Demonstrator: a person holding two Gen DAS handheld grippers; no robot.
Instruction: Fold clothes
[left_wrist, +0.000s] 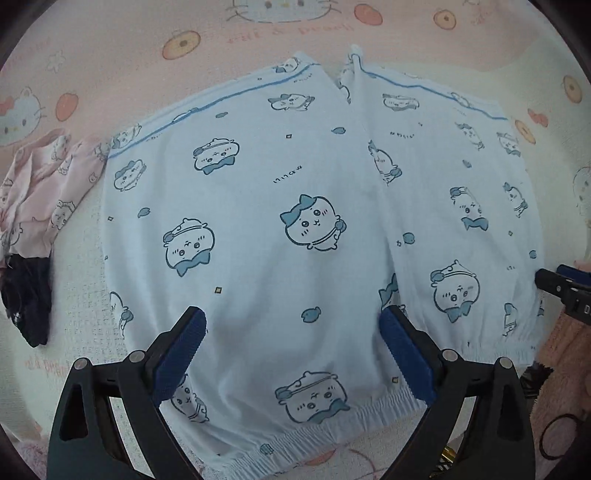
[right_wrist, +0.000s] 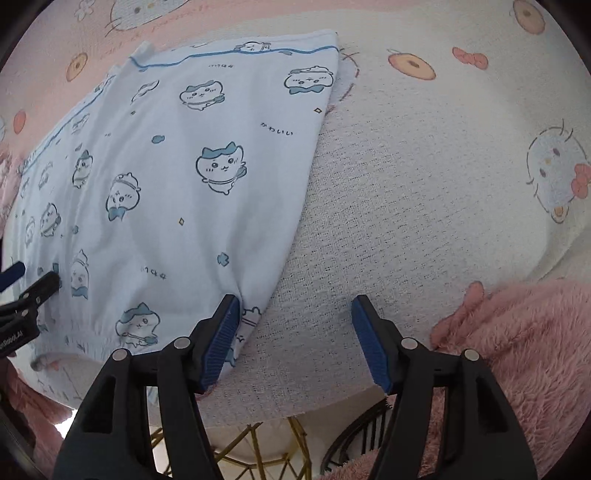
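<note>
Nearest in the left wrist view is the left gripper (left_wrist: 293, 325), its blue pads spread wide and released above the waistband side of the light blue shorts (left_wrist: 295, 206), with nothing between them. The right gripper (right_wrist: 293, 314) is also spread wide and grasps nothing; its left pad (right_wrist: 221, 332) stands at the right edge of the shorts near the elastic waistband, I cannot tell if it touches, and its right pad is over the bare white-and-pink blanket (right_wrist: 424, 177). To the near right lies a fluffy pink cover (right_wrist: 524, 350). The shorts lie flat on the blanket, waistband near, the two legs pointing far, each with a blue stripe by the hem. At the left of the shorts are a crumpled pink garment (left_wrist: 40, 192) and, nearer, a dark garment (left_wrist: 27, 295)
</note>
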